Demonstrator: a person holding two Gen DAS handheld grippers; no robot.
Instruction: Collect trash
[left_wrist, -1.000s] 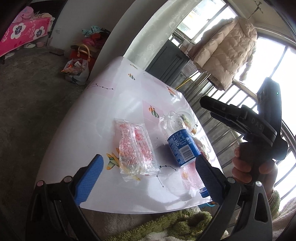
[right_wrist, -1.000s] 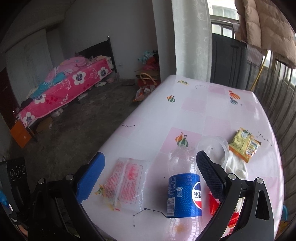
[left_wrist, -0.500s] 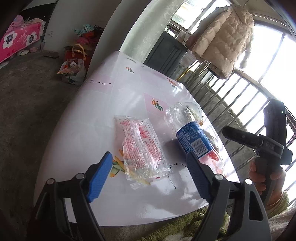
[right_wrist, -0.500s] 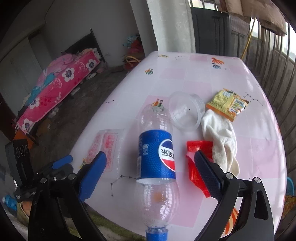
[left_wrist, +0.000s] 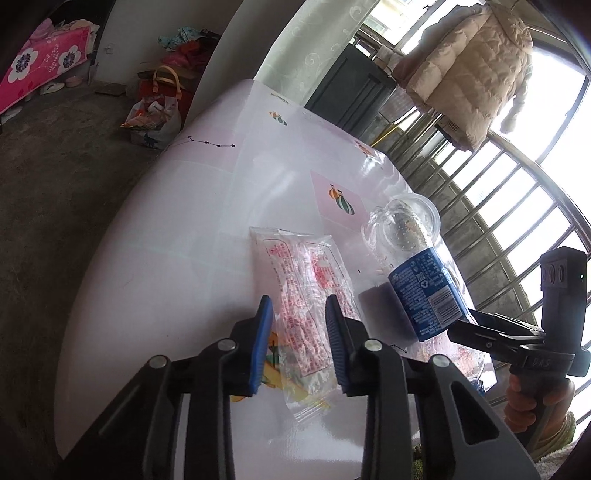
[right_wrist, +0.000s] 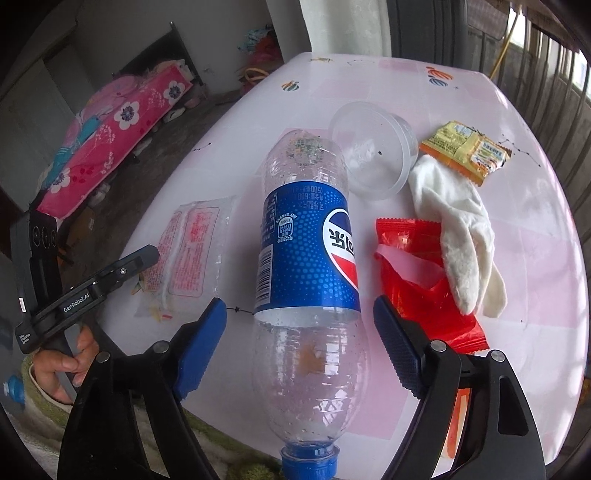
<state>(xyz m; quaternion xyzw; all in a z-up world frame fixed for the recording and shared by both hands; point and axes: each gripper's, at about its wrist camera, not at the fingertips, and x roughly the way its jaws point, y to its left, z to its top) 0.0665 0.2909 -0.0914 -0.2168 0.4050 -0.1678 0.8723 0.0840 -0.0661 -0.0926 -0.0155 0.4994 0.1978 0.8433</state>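
Pink-and-white patterned cloth covers the table (right_wrist: 461, 92), which carries the trash; a clear wrapper (left_wrist: 306, 295) printed in red lies flat near the left edge, and the left gripper (left_wrist: 299, 350) is down over its near end with blue pads on either side, the jaws having just been closing; whether the pads press the film yet I cannot tell. An empty Pepsi bottle (right_wrist: 310, 251) lies on its side at the middle, its blue cap (right_wrist: 308, 461) toward the near edge; the right gripper (right_wrist: 299, 354) straddles the clear lower body with a gap on both sides, released and not touching, though its jaws have just been narrowing a little. Right of the bottle lies a torn red packet (right_wrist: 417, 288), partly under the right gripper's finger; a white cloth glove (right_wrist: 458, 229) lies touching its far right side; a clear plastic cup (right_wrist: 373, 147) lies tipped on its side just beyond the bottle's base; a yellow snack wrapper (right_wrist: 465, 151) sits at the far right beside the glove. A hand (right_wrist: 59, 369) grips the left handle at the near left.
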